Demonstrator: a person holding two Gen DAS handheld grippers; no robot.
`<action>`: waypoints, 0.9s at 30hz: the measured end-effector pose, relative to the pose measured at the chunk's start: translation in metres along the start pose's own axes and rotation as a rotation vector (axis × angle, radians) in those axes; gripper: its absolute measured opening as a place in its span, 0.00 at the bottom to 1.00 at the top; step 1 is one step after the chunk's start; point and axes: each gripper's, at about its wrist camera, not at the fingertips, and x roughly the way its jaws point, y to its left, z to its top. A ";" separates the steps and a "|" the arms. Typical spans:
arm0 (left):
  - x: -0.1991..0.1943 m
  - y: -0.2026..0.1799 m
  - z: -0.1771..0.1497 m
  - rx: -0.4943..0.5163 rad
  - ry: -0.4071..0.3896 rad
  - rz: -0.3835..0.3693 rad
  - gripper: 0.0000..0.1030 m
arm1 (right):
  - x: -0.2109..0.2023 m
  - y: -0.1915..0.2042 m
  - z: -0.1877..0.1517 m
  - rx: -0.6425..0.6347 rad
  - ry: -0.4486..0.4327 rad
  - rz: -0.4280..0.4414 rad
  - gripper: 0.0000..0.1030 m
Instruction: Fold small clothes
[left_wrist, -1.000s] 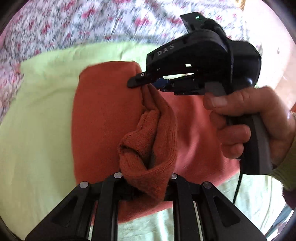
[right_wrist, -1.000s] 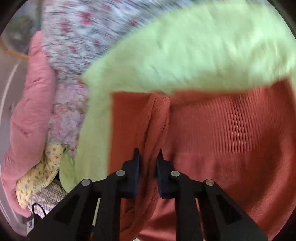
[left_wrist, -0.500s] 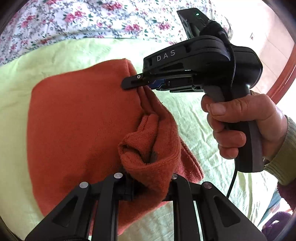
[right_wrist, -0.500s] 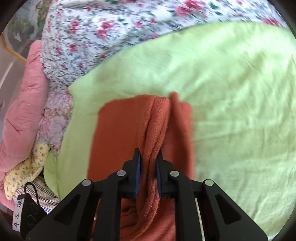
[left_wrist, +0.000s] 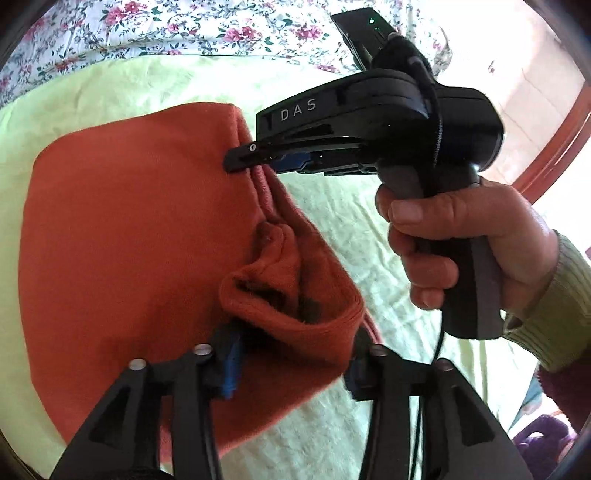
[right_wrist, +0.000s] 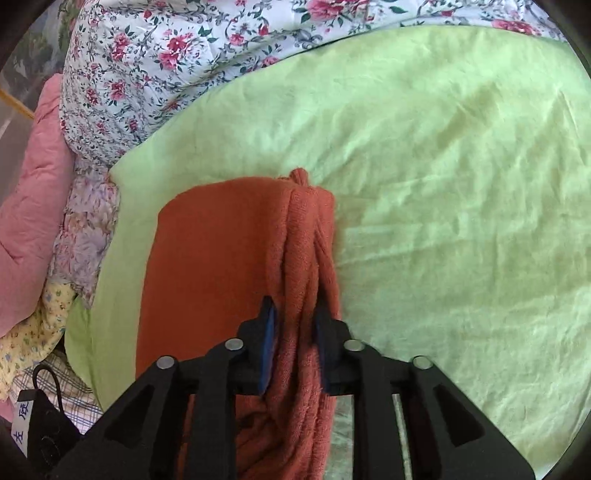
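left wrist view: the left gripper (left_wrist: 291, 365) has its jaws opening wide, and the bunched edge of the orange knit garment (left_wrist: 122, 251) it pinched a moment ago sits loose between them on the green sheet (left_wrist: 351, 229).

right wrist view: the right gripper (right_wrist: 295, 343) jaws are opening too, the fold slack between them; it looks laid.

Light green sheet (right_wrist: 424, 155), floral bedding (right_wrist: 155, 55), pink quilt (right_wrist: 33, 177)

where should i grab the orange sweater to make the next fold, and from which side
Grip the bunched doubled edge of the orange sweater, coming from the bare side of the green sheet. The layers stack into a raised ridge there; elsewhere it lies flat. Both grippers' jaws are opening around that edge.
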 end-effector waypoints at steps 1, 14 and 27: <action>-0.004 0.002 -0.001 -0.010 -0.001 -0.018 0.53 | -0.003 0.001 -0.001 0.000 -0.001 -0.010 0.27; -0.080 0.091 -0.017 -0.220 -0.081 0.052 0.70 | -0.061 0.036 -0.052 0.034 -0.103 0.006 0.38; -0.080 0.183 -0.035 -0.466 -0.037 0.131 0.70 | -0.044 0.024 -0.075 0.128 -0.001 0.021 0.08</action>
